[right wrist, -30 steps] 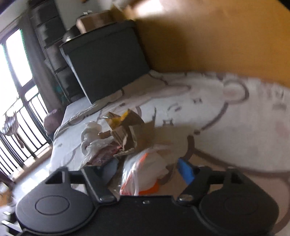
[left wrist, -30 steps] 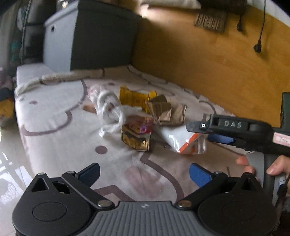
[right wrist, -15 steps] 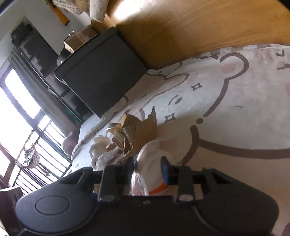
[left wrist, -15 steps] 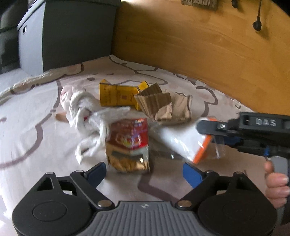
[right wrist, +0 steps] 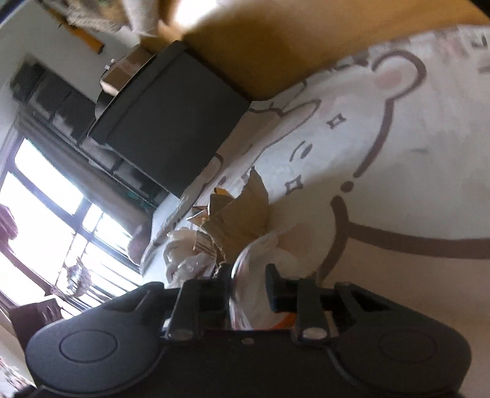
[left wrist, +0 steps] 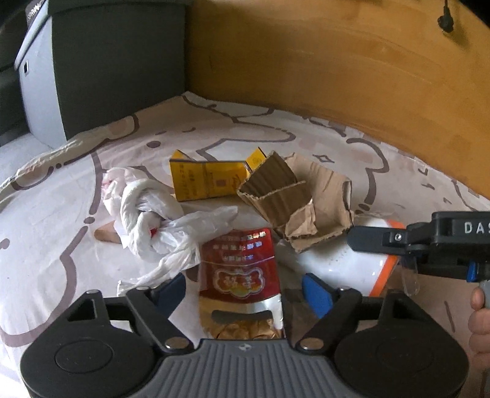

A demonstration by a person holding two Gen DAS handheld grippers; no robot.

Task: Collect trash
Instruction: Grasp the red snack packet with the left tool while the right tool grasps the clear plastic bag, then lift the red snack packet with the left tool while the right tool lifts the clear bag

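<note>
Trash lies on a bed sheet with bear drawings (left wrist: 61, 245). My left gripper (left wrist: 243, 290) is open, its blue-padded jaws either side of a red and gold foil pouch (left wrist: 240, 275). Beside the pouch are a knotted white plastic bag (left wrist: 147, 214), a yellow carton (left wrist: 208, 180) and torn brown cardboard (left wrist: 294, 199). My right gripper (right wrist: 249, 284), seen from the side in the left wrist view (left wrist: 410, 251), is shut on a white plastic bag with orange trim (left wrist: 343, 263), which bulges between its jaws (right wrist: 254, 294).
A dark storage box (left wrist: 101, 61) stands at the head of the bed, against a wooden headboard (left wrist: 337, 76). A cable plug (left wrist: 445, 21) hangs on the headboard. In the right wrist view a window with railings (right wrist: 46, 229) lies past the bed edge.
My left gripper has moved forward until its open jaws flank the foil pouch. My right gripper has closed on the white and orange bag and rolled sideways.
</note>
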